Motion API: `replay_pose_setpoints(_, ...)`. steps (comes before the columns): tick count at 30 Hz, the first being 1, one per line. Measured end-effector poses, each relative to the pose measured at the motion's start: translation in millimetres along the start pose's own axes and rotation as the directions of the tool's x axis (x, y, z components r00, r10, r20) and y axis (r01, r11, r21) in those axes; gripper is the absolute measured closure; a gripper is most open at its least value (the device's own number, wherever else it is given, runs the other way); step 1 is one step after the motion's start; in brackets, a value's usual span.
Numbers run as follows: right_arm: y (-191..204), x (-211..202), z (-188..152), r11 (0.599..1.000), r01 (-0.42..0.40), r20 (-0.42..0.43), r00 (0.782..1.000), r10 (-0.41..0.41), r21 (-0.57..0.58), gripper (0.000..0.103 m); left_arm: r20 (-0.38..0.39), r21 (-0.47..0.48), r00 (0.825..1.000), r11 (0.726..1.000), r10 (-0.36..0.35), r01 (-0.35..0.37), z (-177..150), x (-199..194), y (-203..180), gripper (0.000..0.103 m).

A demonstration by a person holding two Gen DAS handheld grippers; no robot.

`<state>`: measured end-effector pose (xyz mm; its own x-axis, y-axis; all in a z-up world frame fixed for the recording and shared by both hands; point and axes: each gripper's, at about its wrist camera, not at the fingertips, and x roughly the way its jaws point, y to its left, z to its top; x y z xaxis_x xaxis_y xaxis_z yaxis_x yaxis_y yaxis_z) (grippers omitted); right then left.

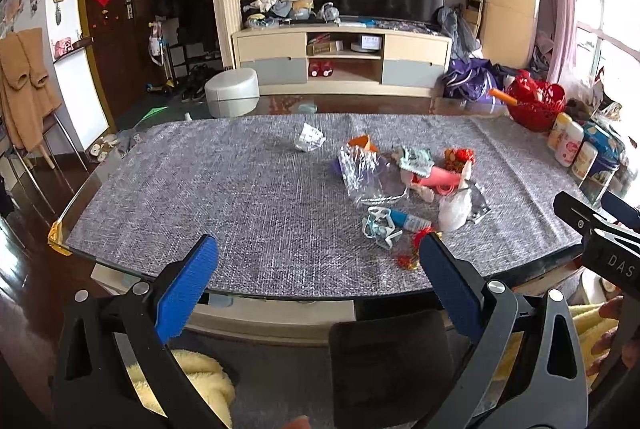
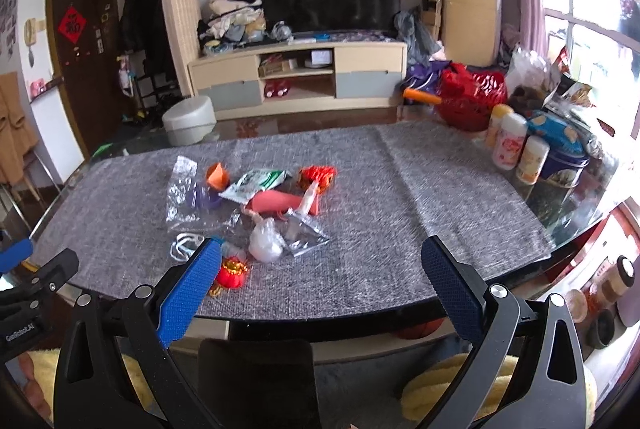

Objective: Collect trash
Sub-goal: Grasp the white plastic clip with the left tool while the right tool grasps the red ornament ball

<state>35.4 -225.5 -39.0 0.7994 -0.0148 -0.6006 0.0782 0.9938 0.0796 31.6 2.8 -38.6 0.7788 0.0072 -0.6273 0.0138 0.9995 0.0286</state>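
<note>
A heap of trash lies on the grey table mat [image 1: 240, 197]: clear plastic wrap [image 1: 360, 169], a pink piece [image 1: 438, 181], a white plastic bag [image 1: 454, 211], a blue tube [image 1: 408, 221], a red ornament [image 1: 460, 157]. One crumpled clear wrapper [image 1: 309, 137] lies apart, farther back. The heap also shows in the right wrist view: the wrap [image 2: 186, 197], the white bag [image 2: 266, 243], a red pouch [image 2: 232, 275]. My left gripper [image 1: 318, 261] is open and empty over the near table edge. My right gripper [image 2: 320, 265] is open and empty, just short of the heap.
A red basket [image 1: 536, 105] and several bottles and tins [image 1: 576, 149] crowd the table's right side. A black chair back [image 1: 392, 365] stands below the near edge. A TV cabinet [image 1: 340, 61] and a white stool [image 1: 232, 93] are beyond the table.
</note>
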Motion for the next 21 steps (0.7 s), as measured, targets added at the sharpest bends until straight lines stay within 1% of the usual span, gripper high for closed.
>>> replay_pose_setpoints(5, 6.7, 28.8, -9.0, 0.999, -0.034, -0.059, 0.998, 0.034, -0.009, 0.003, -0.060, 0.007, 0.998, 1.000, 0.008, -0.007, -6.0, 29.2, 2.8, 0.008)
replay_pose_setpoints(7, 11.0, 43.1, -13.8, 0.998, -0.054, -0.097, 0.994, 0.052, -0.019, 0.003, -0.091, 0.011, 0.996, 1.000, 0.013, -0.012, -8.6, 43.0, 5.9, 0.008)
replay_pose_setpoints(9, 15.7, 54.2, -18.2, 0.998, -0.051, -0.129, 0.991, 0.046, -0.032, 0.003, -0.113, 0.016, 0.993, 1.000, 0.021, -0.019, -11.2, 52.7, 9.7, 0.008)
replay_pose_setpoints(10, 17.6, 59.2, -20.0, 0.997, -0.069, -0.140, 0.988, 0.063, -0.033, 0.003, -0.124, 0.012, 0.992, 1.000, 0.025, -0.023, -12.6, 58.4, 13.0, 0.008)
replay_pose_setpoints(11, 19.2, 65.9, -21.5, 0.995, -0.101, -0.159, 0.983, 0.097, -0.017, 0.003, -0.131, 0.008, 0.991, 1.000, 0.024, -0.023, -13.6, 61.6, 15.4, 0.008)
replay_pose_setpoints(13, 21.3, 73.5, -22.0, 0.992, -0.129, -0.173, 0.976, 0.129, 0.011, 0.003, -0.148, 0.005, 0.989, 1.000, 0.027, -0.026, -14.8, 69.9, 19.6, 0.008)
replay_pose_setpoints(16, 30.2, 83.6, -22.9, 0.986, -0.169, -0.190, 0.968, 0.167, 0.003, 0.004, -0.163, 0.013, 0.986, 1.000, 0.030, -0.028, -14.8, 80.2, 22.3, 0.008)
replay_pose_setpoints(18, 37.8, 93.6, -25.5, 0.978, -0.209, -0.220, 0.954, 0.205, 0.006, 0.021, -0.169, 0.012, 0.985, 1.000, 0.019, -0.017, -15.2, 85.2, 24.0, 0.008)
replay_pose_setpoints(19, 41.2, 99.9, -27.4, 0.973, -0.229, -0.239, 0.944, 0.226, 0.016, 0.024, -0.171, 0.010, 0.985, 1.000, 0.011, -0.009, -15.3, 88.2, 24.1, 0.008)
replay_pose_setpoints(21, 46.5, 109.2, -30.1, 0.969, -0.246, -0.266, 0.933, 0.243, 0.023, 0.033, -0.173, 0.008, 0.985, 1.000, -0.004, 0.006, -15.5, 92.5, 25.2, 0.011)
